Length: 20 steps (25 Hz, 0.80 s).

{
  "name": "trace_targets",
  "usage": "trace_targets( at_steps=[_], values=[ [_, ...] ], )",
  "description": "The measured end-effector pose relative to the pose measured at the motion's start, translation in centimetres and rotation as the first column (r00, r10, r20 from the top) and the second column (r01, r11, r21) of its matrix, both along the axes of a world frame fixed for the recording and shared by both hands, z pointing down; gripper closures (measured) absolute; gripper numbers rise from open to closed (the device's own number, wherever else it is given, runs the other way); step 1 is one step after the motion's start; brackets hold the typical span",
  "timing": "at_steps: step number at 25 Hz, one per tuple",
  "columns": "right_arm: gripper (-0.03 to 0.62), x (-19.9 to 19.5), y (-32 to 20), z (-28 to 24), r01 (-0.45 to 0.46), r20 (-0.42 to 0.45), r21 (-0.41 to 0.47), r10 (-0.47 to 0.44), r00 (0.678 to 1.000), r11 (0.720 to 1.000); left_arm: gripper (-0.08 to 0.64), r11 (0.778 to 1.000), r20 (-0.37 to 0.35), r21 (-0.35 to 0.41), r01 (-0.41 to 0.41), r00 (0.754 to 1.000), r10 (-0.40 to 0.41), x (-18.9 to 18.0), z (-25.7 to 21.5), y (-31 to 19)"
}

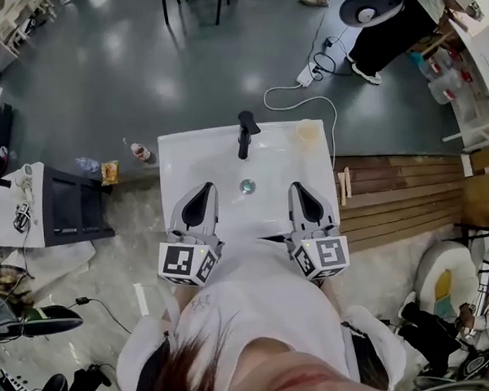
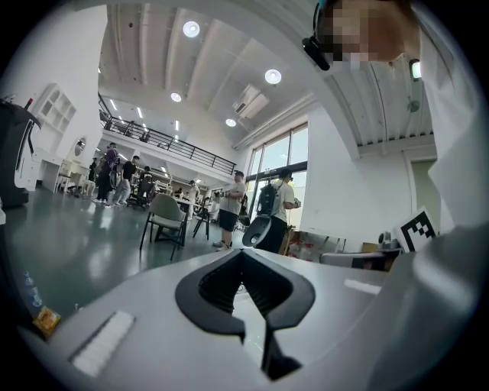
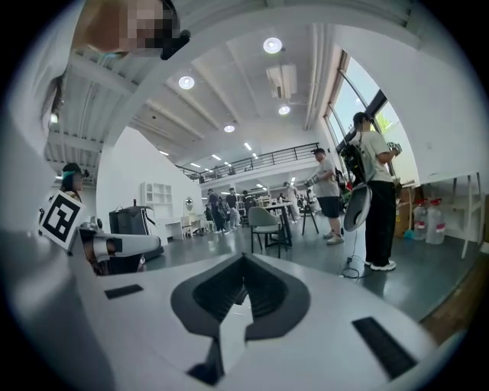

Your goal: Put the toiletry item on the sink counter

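My left claw and right claw are both closed and empty, in front of the sink. A pale item stands on the surface, at the sink's upper right corner. I think it is the toiletry, already placed. I should hold both claws back and not touch it.

A black cabinet stands at nine o'clock, an orange packet just beside it; a white power strip lies at one o'clock, wooden decking at three.
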State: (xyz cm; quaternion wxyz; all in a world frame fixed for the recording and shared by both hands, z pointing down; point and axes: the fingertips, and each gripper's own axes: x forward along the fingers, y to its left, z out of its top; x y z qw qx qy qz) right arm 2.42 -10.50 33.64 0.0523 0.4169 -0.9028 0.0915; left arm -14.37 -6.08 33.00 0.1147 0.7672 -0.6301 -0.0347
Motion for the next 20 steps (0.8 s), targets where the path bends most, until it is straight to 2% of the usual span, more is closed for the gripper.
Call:
trace_targets(
  at_steps=[4, 9, 15, 20],
  values=[
    [0.583, -1.2, -2.5, -0.9, 0.033, -0.001, 0.044, -0.033, 0.999, 0.999, 0.554, 0.999, 0.013, 0.049, 0.020, 1.000, -0.021, -0.6, -1.5, -2.0],
    [0.583, -3.5, -0.5, 0.3, 0.069, -0.039, 0.020, -0.068, 0.997, 0.997, 0.554, 1.000, 0.002, 0.020, 0.011, 1.000, -0.011, -1.2, -1.0, -0.3],
    [0.583, -5.3, 0.6, 1.9, 0.156, -0.110, 0.008, -0.154, 0.982, 0.988, 0.554, 1.000, -0.006, -0.006, 0.017, 1.000, -0.017, -0.4, -0.4, 0.1],
    [0.583, -5.1, 0.6, 2.2, 0.152, -0.101, -0.010, -0.152, 0.983, 0.988, 0.554, 1.000, -0.002, -0.011, 0.022, 1.000, -0.022, -0.2, -0.9, -0.1]
  ],
)
